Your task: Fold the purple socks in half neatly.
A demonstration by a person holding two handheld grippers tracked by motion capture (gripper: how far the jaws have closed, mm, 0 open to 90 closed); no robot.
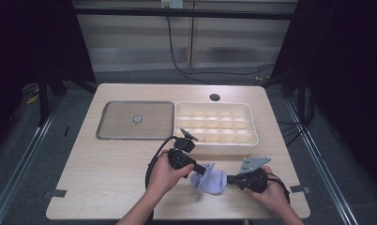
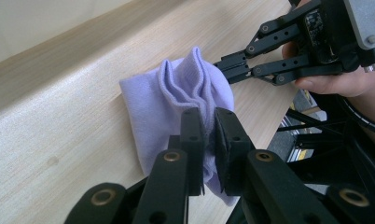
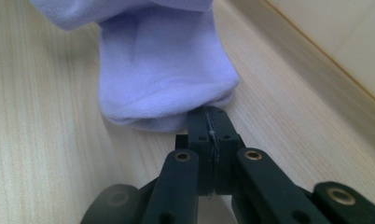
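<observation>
Sock (image 1: 211, 181) lies at the counter's (image 1: 107, 178) 6 o'clock edge. Left gripper (image 2: 209, 135) pinches its bunched cuff; right gripper (image 3: 209, 125), jaws pressed together, pinches the opposite end by a thin fold. Risk: that shallow bite may slip under tension.

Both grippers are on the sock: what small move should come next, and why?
Probably lift it together toward the tray. The left gripper and right gripper each pinch an edge of the purple sock, which lies bunched on the table near the compartments.
</observation>
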